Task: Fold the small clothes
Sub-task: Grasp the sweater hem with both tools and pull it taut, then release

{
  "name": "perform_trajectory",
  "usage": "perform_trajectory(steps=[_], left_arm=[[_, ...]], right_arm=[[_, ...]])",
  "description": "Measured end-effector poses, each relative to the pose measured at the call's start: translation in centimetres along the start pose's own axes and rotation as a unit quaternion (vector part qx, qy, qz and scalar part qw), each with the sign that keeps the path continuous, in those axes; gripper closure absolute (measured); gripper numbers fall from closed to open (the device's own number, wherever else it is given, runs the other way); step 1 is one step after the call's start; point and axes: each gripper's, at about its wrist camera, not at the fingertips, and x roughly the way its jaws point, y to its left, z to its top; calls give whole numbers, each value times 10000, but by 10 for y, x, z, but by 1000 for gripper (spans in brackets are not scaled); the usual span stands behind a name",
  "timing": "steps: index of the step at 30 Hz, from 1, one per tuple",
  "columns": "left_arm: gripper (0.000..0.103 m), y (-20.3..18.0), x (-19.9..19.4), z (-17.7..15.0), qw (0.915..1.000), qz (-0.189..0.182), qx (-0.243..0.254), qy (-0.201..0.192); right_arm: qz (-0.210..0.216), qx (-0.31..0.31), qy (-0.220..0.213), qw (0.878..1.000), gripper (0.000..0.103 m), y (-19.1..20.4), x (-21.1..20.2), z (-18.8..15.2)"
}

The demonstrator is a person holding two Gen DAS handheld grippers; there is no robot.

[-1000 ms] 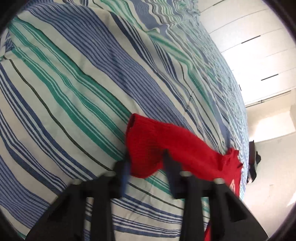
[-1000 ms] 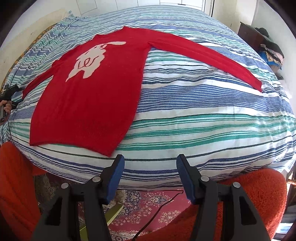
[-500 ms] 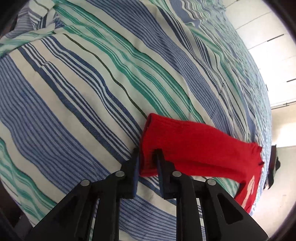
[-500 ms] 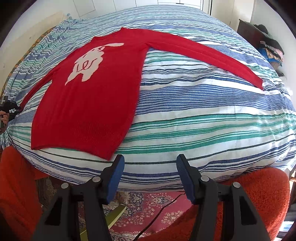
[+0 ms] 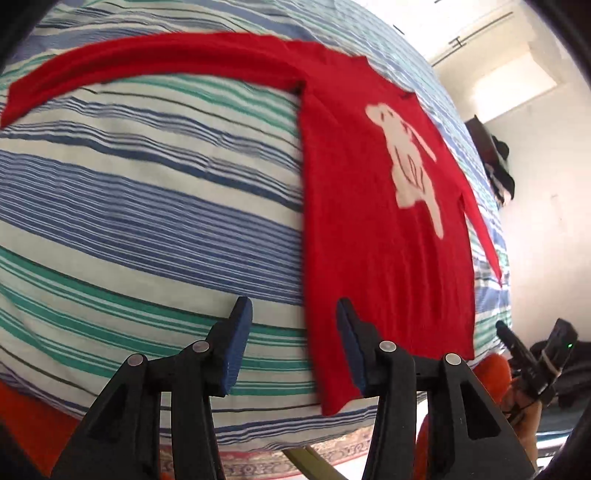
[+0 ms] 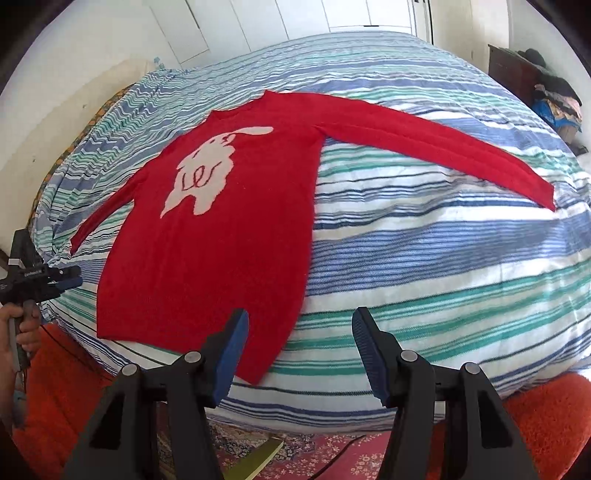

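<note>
A red sweater (image 6: 229, 236) with a cream animal figure lies flat, face up, on the striped bed cover (image 6: 424, 266), both sleeves spread out. It also shows in the left wrist view (image 5: 373, 236). My left gripper (image 5: 293, 347) is open and empty, just off the bed edge by the sweater's hem corner. My right gripper (image 6: 299, 352) is open and empty, by the hem's other corner at the near bed edge. The left gripper (image 6: 68, 282) also shows at the left edge of the right wrist view, and the right gripper (image 5: 509, 336) at the right of the left wrist view.
A dark cabinet with piled clothes (image 6: 546, 88) stands beyond the bed on the right. An orange rug (image 6: 546, 417) and a patterned carpet (image 6: 317, 458) lie below the bed edge. White cupboard doors (image 6: 288, 22) stand behind the bed.
My left gripper has let go of the sleeve cuff, opened, and swung away to the bed's near edge by the hem. My right gripper has moved closer to the hem.
</note>
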Motion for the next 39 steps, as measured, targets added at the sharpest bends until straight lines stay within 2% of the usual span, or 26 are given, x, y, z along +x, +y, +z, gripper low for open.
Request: perform_trajectory(steps=[1,2,3,5,6,8,9,11,14,16,18,20,21,24,27,28,29,30,31,32,33,36,39], left_arm=[[56,-11,11,-8,10000,8,85,8],[68,-20,20,-12,9996,160,221,-33],[100,-25,25,-19,9987,359,344,-66],[101,-27,29,-27,9986,389,356,-84],[101,-28,28,-31,9983,431,372,-87],[101,-30,24,-36,9977,510,449,-65],[101,-28,22,-39,9975,543,450,-56],[100,-25,22,-41,9973,564,475,-33],[96,-27,20,-40,9969,595,512,-21],[88,-25,9,-44,9970,632,455,-38],[56,-28,-7,-51,9953,794,509,-209],[38,-32,-21,-60,9933,848,668,-407],[33,-33,-23,-64,9936,781,706,-415],[33,-29,-8,-70,9979,290,567,-135],[33,-29,16,-69,9991,-54,398,145],[36,-31,22,-68,9990,-126,371,202],[54,-32,27,-66,9988,-228,361,250],[97,-34,31,-65,9981,-364,355,359],[96,-35,35,-64,9972,-476,328,477],[98,-37,33,-64,9976,-440,318,437],[98,-39,30,-65,9978,-362,392,395],[99,-42,13,-73,9978,-247,525,309],[99,-33,6,-82,9981,-149,437,406]], right_arm=[[55,-181,-101,9998,45,9,0,3],[154,-368,-201,9990,45,18,-1,5],[300,-532,-262,9978,45,27,-1,6],[508,-811,-123,9953,45,39,10,2],[439,-917,144,9947,45,42,23,-3],[132,-847,1022,9911,46,36,56,-21],[109,-706,1219,9900,46,30,66,-30],[231,-539,1028,9930,46,23,63,-34],[225,-514,1039,9930,47,25,62,-32],[249,-518,1035,9930,47,25,61,-30],[312,-451,955,9939,47,25,51,-27],[363,-304,781,9958,46,21,35,-23],[438,-195,714,9963,45,17,27,-22],[794,344,719,9937,44,-1,19,-25],[1176,1045,841,9840,44,-23,32,-30],[1377,1187,853,9796,44,-27,38,-30],[1537,1262,880,9761,44,-29,44,-29],[1669,1304,912,9730,47,-28,51,-27],[1831,1329,958,9694,71,-26,57,-25],[1982,1291,1084,9656,94,-23,64,-24],[1899,1161,1244,9669,99,-18,70,-25],[1542,673,1318,9769,99,-9,58,-22],[1330,464,1351,9808,99,-11,37,-25]])
